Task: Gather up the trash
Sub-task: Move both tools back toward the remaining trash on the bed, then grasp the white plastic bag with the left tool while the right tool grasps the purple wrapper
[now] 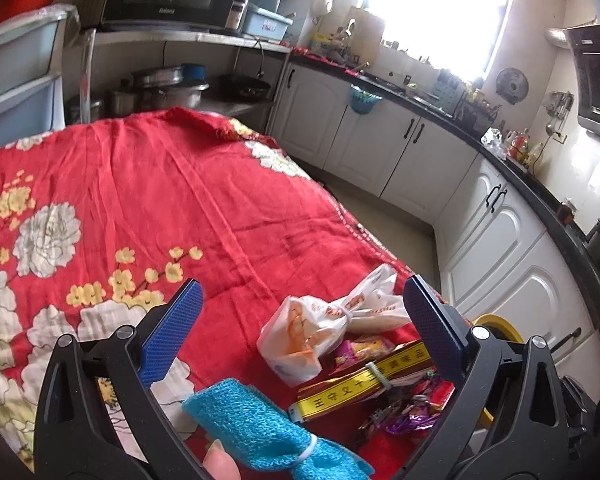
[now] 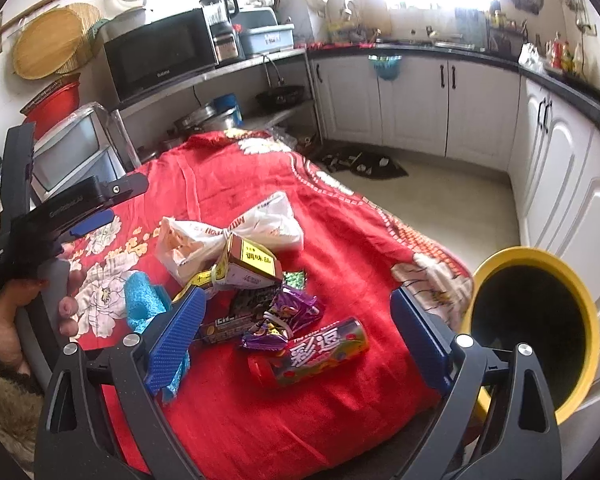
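Observation:
A pile of trash lies on the red flowered tablecloth [image 2: 240,168]: a tied white plastic bag [image 2: 236,232], a brown box with a yellow label [image 2: 252,268], purple wrappers [image 2: 292,312], a red candy tube [image 2: 320,356] and a blue cloth [image 2: 144,300]. My right gripper [image 2: 298,300] is open above the wrappers and the tube, holding nothing. My left gripper [image 1: 302,292] is open too, with the white bag [image 1: 320,328], the box [image 1: 364,384] and the blue cloth [image 1: 260,428] below it. A yellow bin [image 2: 540,320] stands off the table's right edge.
White kitchen cabinets [image 2: 412,96] and a black counter run along the back and right. A microwave [image 2: 160,56] sits on a metal shelf at the back left. A dark mat [image 2: 364,164] lies on the floor. A hand [image 2: 8,320] holds the left tool.

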`<state>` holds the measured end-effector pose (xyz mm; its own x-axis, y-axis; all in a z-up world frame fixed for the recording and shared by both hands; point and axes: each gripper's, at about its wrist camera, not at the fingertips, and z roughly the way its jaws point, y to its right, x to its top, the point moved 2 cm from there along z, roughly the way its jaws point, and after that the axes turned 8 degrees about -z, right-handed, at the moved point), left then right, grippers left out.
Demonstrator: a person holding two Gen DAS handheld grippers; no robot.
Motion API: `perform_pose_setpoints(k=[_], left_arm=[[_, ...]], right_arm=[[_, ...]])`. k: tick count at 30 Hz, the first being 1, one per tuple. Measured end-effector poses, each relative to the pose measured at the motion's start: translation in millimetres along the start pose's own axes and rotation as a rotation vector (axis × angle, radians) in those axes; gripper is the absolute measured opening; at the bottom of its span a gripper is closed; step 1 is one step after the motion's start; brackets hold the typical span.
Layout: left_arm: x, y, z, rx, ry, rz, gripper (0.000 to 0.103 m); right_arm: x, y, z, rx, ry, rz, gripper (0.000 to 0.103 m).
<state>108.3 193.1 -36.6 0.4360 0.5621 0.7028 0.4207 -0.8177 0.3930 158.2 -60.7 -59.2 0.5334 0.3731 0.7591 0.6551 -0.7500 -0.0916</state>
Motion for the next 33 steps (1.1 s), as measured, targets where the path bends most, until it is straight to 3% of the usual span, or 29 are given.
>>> perform_pose_setpoints(k=[8, 14, 18, 21, 23, 27, 31, 33], left_arm=[[-8, -14, 24, 0.000, -0.075, -0.030, 0.092], [-11, -15, 43, -0.017, -0.134, -0.032, 0.092], [-13, -13, 56, -0.032, -0.178, -0.033, 0.092], [-15, -14, 64, -0.032, -0.205, -0.038, 0.092], [-16, -14, 69, -0.031, -0.218, -0.043, 0.091], [-19, -17, 77, -0.020, -0.240, -0.057, 0.072], [-23, -19, 81, -0.013, -0.257, -0.064, 0.038], [-22, -18, 81, -0.021, -0.259, -0.060, 0.033]], right_arm=[[-2, -4, 37, 0.055, -0.080, 0.016, 0.069], [-6, -4, 60, 0.065, -0.136, 0.024, 0.059], [-7, 0, 74, 0.084, -0.175, 0.059, 0.053], [-10, 4, 81, 0.115, -0.198, 0.091, 0.039], [-12, 6, 82, 0.135, -0.192, 0.117, 0.039], [-10, 9, 76, 0.143, -0.159, 0.125, 0.037], [-6, 9, 67, 0.149, -0.126, 0.117, 0.036], [-5, 11, 62, 0.148, -0.113, 0.112, 0.036]])
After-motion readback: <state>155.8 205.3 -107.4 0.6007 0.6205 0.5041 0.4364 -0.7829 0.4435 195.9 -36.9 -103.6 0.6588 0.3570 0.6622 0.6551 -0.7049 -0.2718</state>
